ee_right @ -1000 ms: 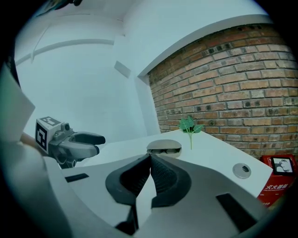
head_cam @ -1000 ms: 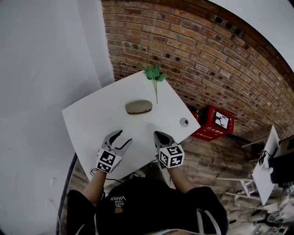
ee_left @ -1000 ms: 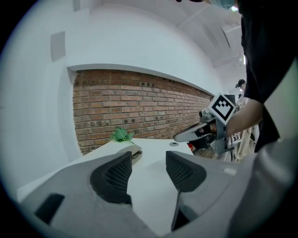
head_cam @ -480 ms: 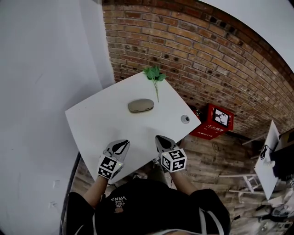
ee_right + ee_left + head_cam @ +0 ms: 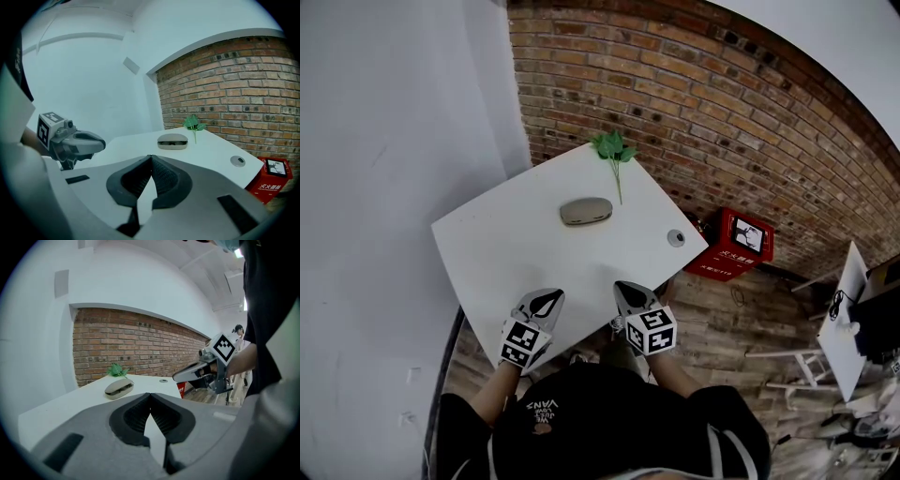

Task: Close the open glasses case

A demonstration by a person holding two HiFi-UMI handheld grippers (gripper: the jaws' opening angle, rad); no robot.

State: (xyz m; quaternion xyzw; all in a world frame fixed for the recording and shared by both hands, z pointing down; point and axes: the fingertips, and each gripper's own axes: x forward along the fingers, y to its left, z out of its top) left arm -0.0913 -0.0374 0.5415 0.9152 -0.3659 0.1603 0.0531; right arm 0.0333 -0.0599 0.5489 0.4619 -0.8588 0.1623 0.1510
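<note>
The left gripper [image 5: 548,299] and the right gripper [image 5: 628,290] hover side by side over the near edge of the white table [image 5: 492,246] — apart, each with jaws together and empty. Well ahead, between the two, lies the taupe glasses case [image 5: 586,211]. A green leafy sprig [image 5: 614,150] lies beyond it. A small round grey disc [image 5: 676,237] sits ahead-right of the right gripper.

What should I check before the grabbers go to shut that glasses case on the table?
1. Glasses case needs closing: ok, a dark slit shows under its lid.
2. Left gripper free: ok, jaws together, nothing between them.
3. Right gripper free: ok, jaws together, nothing between them.
4. Grippers at the case: not ok, both are at the near edge of the table, apart from it.
5. Way to the case: ok, the green sprig lies beyond it and the round cap off to the right.
</note>
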